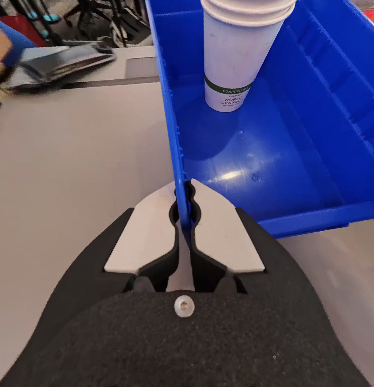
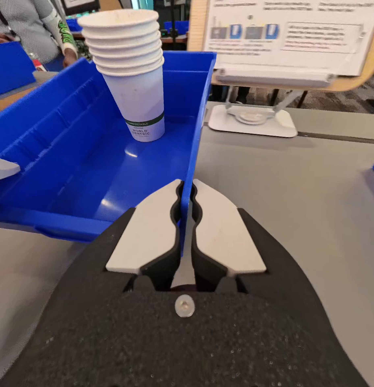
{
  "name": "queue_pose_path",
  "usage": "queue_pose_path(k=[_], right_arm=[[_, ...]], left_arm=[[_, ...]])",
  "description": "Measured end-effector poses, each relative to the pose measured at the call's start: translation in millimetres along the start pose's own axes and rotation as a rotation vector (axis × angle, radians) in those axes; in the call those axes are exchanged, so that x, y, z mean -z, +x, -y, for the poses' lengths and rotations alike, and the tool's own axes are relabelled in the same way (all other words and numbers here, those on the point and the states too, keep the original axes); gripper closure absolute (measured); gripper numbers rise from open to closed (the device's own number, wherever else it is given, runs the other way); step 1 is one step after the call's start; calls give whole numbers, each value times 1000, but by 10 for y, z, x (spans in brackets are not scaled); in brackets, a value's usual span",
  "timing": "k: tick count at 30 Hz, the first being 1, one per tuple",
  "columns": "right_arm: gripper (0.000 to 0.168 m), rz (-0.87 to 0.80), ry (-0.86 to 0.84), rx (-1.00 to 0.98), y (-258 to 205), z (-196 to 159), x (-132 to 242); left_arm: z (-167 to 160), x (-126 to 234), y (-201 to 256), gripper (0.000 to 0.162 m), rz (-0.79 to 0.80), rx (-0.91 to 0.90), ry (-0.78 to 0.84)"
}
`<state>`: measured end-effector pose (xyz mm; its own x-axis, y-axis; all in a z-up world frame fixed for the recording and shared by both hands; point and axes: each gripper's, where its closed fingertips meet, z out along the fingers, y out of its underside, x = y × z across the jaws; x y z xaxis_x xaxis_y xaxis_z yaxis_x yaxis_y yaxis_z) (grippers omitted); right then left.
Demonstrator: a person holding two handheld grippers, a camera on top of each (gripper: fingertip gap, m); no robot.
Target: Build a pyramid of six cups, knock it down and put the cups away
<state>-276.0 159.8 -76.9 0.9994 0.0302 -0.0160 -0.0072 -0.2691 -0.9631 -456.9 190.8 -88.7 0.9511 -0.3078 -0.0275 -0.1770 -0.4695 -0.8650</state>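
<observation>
A blue plastic bin (image 1: 307, 129) holds a nested stack of white paper cups (image 1: 234, 58) standing upright toward its far end. My left gripper (image 1: 183, 186) is shut on the bin's left side wall (image 1: 171, 125), one pad on each face. In the right wrist view my right gripper (image 2: 187, 184) is shut on the bin's right side wall (image 2: 197, 129). The cup stack (image 2: 135, 83) and the bin floor (image 2: 98, 167) show there too. A pale fingertip of my left gripper (image 2: 3, 169) shows at the opposite wall.
The bin sits on a grey table (image 1: 77, 157). A white stand base (image 2: 253, 121) carrying a board with a printed sheet (image 2: 286, 35) stands to the bin's right. A dark flat object (image 1: 60, 62) lies far left. A person (image 2: 35, 31) is behind, with another blue bin (image 2: 12, 65) nearby.
</observation>
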Motion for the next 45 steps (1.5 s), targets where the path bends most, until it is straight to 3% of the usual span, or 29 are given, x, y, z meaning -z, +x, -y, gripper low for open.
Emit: queue_pose_path(k=[4,9,13,16,20,24,28,31,34,37,40,45], right_arm=[[164,27,-47,-14,-525,-83,-206],[164,47,-97,11,-867,-282,-387],[162,68,-80,3,-982,-332,-438],[160,87,-75,-39,-987,-326,-475],[150,196,-90,22,-1031,-329,-424],[137,330,-43,83,-827,-130,-33],[129,519,34,159,-337,150,658],[129,587,59,125,322,287,1084],[127,523,77,18,1218,362,1317],[126,289,128,-28,2241,262,1418],[123,89,129,-71,3022,-95,1530],[120,-83,98,-48,3574,-505,1672]], left_arm=[[-67,53,-574,159,60,-5,-32],[-264,-39,-951,159,85,31,-78],[-427,-162,-1076,157,72,50,-117],[-389,-219,-1081,158,-3,135,-70],[-385,-220,-1087,158,12,136,-57],[-321,-5,-1012,126,-35,119,-67],[193,462,-895,100,-50,114,96],[598,721,-463,98,-151,139,227],[773,801,36,98,-253,209,310],[622,719,423,96,-271,235,310],[211,574,711,91,-240,196,216],[-230,566,750,95,-60,93,255]])
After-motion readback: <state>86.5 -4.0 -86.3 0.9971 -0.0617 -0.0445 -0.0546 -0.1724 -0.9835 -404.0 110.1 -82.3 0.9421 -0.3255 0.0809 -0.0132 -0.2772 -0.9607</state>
